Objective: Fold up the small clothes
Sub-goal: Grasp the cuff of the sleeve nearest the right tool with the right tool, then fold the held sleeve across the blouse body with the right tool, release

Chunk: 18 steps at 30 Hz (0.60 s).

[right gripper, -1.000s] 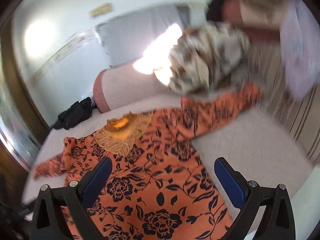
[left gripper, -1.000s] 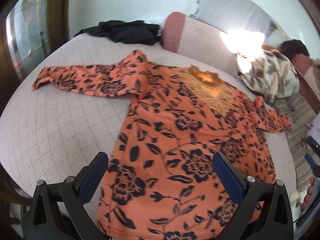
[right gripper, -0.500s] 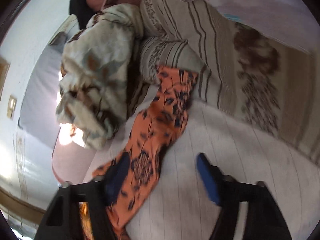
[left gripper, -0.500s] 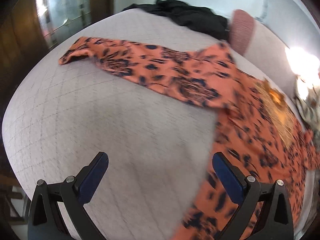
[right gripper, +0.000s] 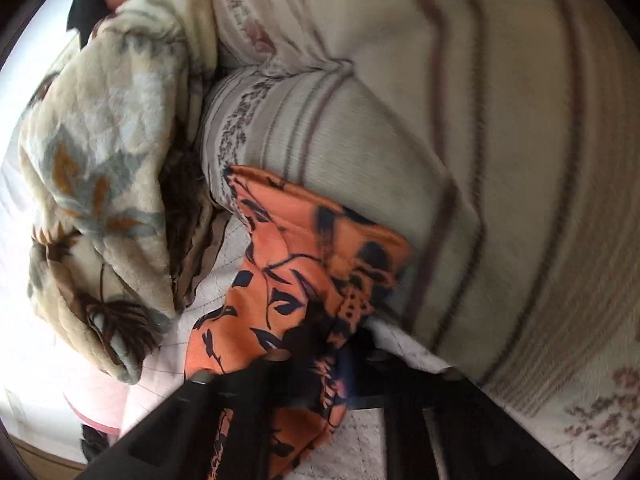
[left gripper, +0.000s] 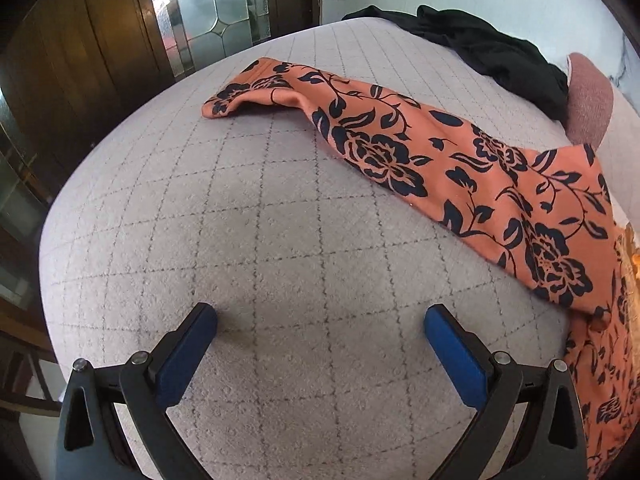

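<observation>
Orange floral top (left gripper: pixel 460 168): a long-sleeved garment printed with dark navy flowers and vines, lying spread on a grey quilted bed cover (left gripper: pixel 280 260). Left sleeve (left gripper: pixel 320 104) stretches flat across the cover toward the far edge, its cuff open. Left gripper (left gripper: pixel 320 336): jaws spread wide, blue pads over bare quilt, nothing between them, the sleeve well apart from it. Right gripper (right gripper: pixel 332 344): jaws pinched together on the right sleeve (right gripper: pixel 304 264) near its cuff, orange fabric bunched and creased around the fingers; this view is blurred. Cream floral blanket (right gripper: pixel 104 168): heaped beside the held sleeve. Striped beige bedding (right gripper: pixel 460 140): just behind the cuff, touching it. Black garment (left gripper: pixel 492 48): crumpled at the far side of the bed. Pink bolster (left gripper: pixel 588 100): next to the black garment. Dark wooden doors with leaded glass (left gripper: pixel 212 12): behind the bed.
</observation>
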Motion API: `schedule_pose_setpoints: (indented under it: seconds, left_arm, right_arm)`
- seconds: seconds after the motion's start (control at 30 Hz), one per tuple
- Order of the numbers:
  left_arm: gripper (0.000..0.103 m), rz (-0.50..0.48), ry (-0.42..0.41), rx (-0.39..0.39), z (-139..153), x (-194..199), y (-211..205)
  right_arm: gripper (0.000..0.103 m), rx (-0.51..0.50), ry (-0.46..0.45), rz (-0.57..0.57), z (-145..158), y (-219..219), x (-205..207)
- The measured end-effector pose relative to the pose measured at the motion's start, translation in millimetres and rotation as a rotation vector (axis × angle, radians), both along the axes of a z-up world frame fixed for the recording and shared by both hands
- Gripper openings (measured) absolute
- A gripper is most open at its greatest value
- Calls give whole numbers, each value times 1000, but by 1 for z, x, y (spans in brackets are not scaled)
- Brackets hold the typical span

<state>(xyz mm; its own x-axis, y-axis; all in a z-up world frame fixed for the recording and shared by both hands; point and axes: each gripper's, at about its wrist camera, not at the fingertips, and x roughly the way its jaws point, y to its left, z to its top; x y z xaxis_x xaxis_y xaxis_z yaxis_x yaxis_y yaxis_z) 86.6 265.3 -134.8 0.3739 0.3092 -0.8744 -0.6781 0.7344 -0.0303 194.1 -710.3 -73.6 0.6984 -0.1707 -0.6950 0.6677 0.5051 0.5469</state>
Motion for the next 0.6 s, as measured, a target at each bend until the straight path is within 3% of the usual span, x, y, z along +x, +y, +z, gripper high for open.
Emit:
schedule_pose_setpoints:
  seconds: [0.1,0.23,0.4,0.5,0.6]
  left_arm:
    - [103,2,-9,-9,-1,1,1]
    - [103,-9,-14,-26,-1,2,1]
    - [103,15,-81,-110,5,-6,8]
    - [103,13,-110,-151,7,-9,10]
    - [103,-4,-127,-178,9,-12,11]
  right_arm:
    - [6,-119,-45,45,38,19,-5]
    - [6,-291,-167,173,124,78,-14]
    - [6,-423,-378,426,235,210,-25]
    - [6,-443,-478,576,270,302,-30]
    - [6,-465,-476,703,262,395,-21]
